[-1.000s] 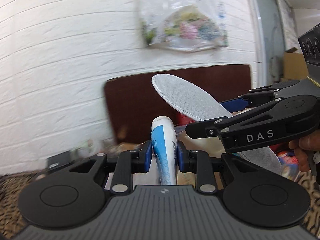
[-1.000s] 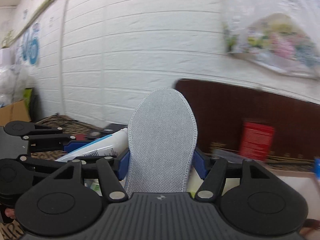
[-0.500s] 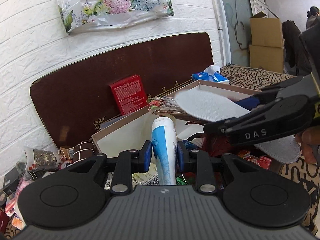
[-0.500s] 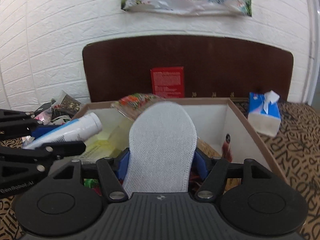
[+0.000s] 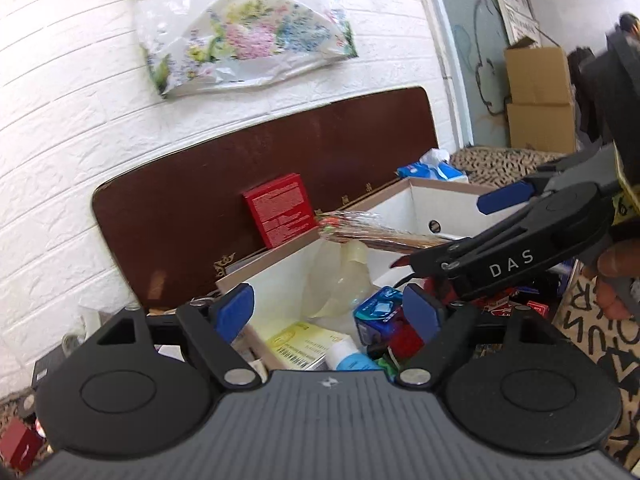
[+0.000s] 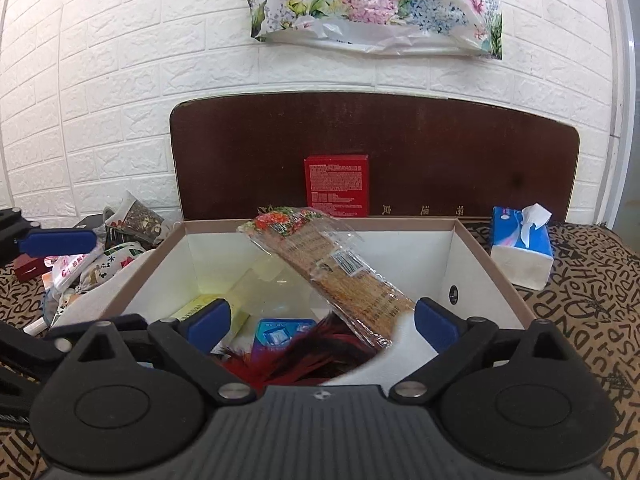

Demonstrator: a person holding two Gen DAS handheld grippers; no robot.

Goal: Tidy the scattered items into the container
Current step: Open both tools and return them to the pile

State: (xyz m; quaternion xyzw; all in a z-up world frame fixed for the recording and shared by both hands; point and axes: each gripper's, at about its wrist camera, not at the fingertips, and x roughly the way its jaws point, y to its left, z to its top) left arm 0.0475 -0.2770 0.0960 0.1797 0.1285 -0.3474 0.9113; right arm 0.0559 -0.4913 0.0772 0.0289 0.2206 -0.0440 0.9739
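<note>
Cardboard box [image 6: 486,268], centre frame: both our grippers, left [image 5: 332,314] and right [image 6: 322,320], have just spread, empty; tube [image 5: 346,356] released. Next: fetch clutter [image 6: 96,260] at left.

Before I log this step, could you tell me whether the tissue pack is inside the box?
No, the tissue pack stands on the patterned cloth outside the box, beside its right wall.

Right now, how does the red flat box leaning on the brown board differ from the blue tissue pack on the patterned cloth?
The red flat box stands upright against the brown board, behind the open cardboard container; the blue tissue pack sits to the container's right on the patterned cloth. The box looks closed and rigid; the pack is open, with a white tissue sticking out. Both remain outside the container.
</note>
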